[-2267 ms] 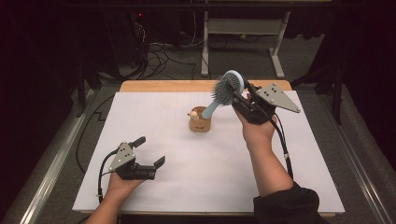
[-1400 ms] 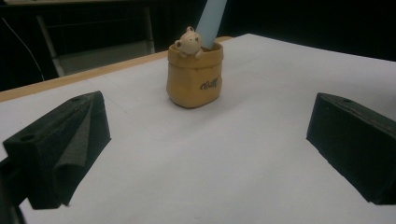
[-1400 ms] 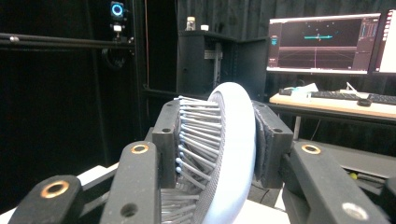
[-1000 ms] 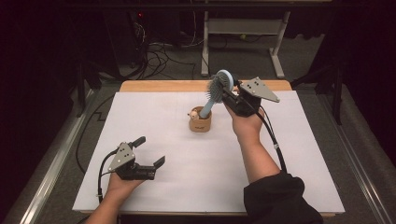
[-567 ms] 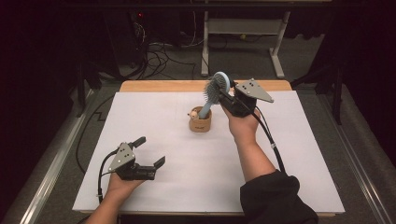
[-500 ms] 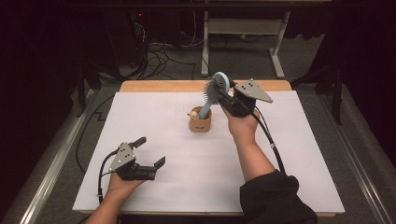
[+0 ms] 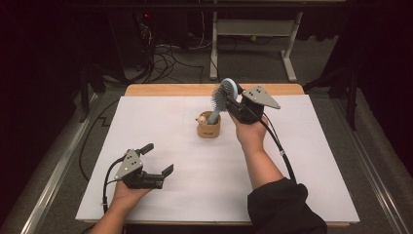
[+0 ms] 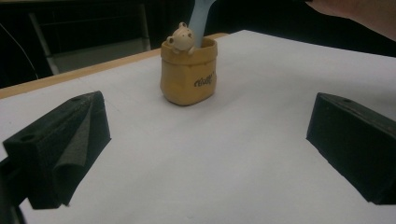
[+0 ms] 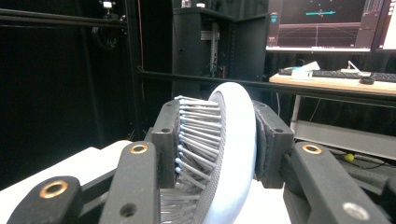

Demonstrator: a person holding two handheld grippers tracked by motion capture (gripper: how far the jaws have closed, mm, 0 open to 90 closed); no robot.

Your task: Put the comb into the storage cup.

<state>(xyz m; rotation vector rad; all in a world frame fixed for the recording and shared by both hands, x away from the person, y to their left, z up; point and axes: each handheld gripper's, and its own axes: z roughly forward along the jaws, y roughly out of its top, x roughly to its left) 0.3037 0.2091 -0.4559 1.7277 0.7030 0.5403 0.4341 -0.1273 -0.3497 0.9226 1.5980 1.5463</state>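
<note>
Your work surface is a white sheet [image 7: 160,126] covering the table; a strip of bare wooden table edge [image 7: 170,89] shows along the far side, at upper centre of the high view. The sheet's left and right borders run diagonally toward the lower corners of that view, with grey floor beyond them. Wide open sheet lies across the centre and lower right of the high view. The only object standing on it is the holder, just above centre.

Your left gripper [image 7: 157,163] rests at lower left of the high view, well apart from the holder. Its jaws stand wide apart with nothing between them; in the left gripper view they frame bare sheet at both lower corners.

Your right gripper [image 7: 233,100] sits at upper centre of the high view, just right of the holder. Its jaws are closed on the head of the hairbrush [image 7: 223,95], one pad on the bristle side and one on the smooth back, as the right gripper view shows.

The hairbrush is pale blue with an oval head and grey ball-tipped bristles [image 9: 196,140]. It leans, head up toward the right gripper, and its handle enters the holder [image 7: 208,127]. The holder is a tan sack-shaped cup with dark lettering and a small bear figure [image 8: 181,38] on its rim.
</note>
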